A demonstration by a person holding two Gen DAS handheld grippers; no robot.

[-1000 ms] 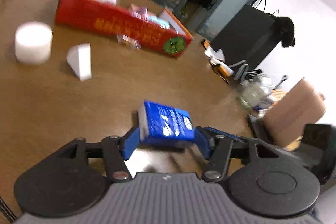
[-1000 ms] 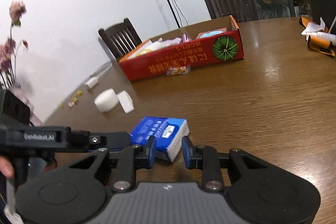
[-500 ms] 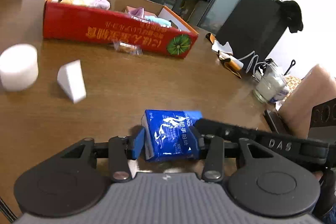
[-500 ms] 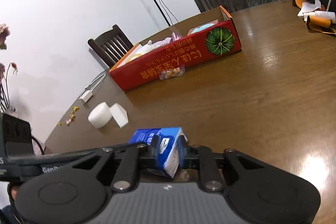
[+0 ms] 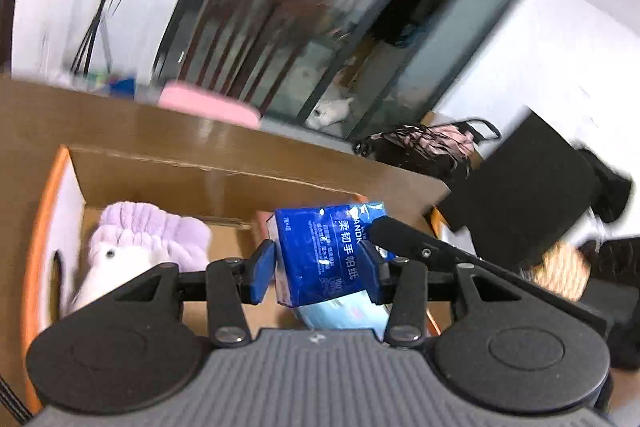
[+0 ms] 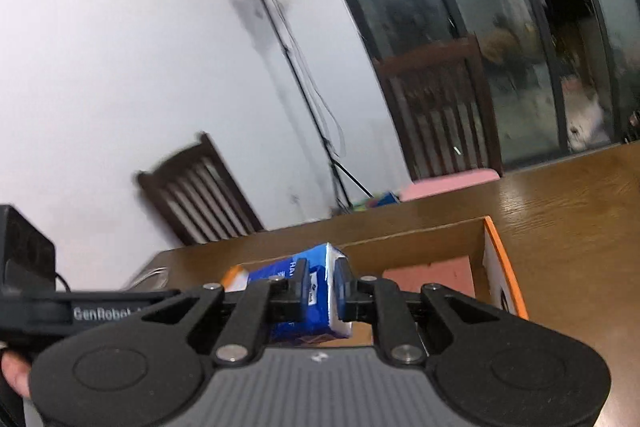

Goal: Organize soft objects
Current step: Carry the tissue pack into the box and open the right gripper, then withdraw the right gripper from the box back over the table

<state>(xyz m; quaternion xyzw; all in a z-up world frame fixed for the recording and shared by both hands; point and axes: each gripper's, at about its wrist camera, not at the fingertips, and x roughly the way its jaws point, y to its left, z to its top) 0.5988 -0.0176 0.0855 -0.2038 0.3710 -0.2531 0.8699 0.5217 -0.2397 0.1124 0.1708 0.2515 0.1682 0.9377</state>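
Note:
A blue tissue pack (image 5: 324, 251) hangs in the air over the open cardboard box (image 5: 200, 187), gripped from two sides. My left gripper (image 5: 319, 275) is shut on its wide sides. My right gripper (image 6: 322, 289) is shut on one narrow end of the pack (image 6: 276, 273); its black finger (image 5: 404, 239) reaches in from the right in the left wrist view. Inside the box lie a purple and white plush toy (image 5: 148, 239) at the left and a light blue soft packet (image 5: 340, 311) under the pack. The box's orange rim (image 6: 500, 267) shows at the right in the right wrist view.
The box stands on a brown wooden table (image 6: 568, 211). Behind the table's far edge are two dark wooden chairs (image 6: 436, 107), one with a pink cushion (image 5: 208, 105), and a light stand (image 6: 280, 27). A dark bag (image 5: 424, 143) and a black block (image 5: 528, 187) are at the right.
Both grippers closed on the blue pack on the table, then lifted it and carried it across the table to above the box. The white foam pieces have dropped out of view.

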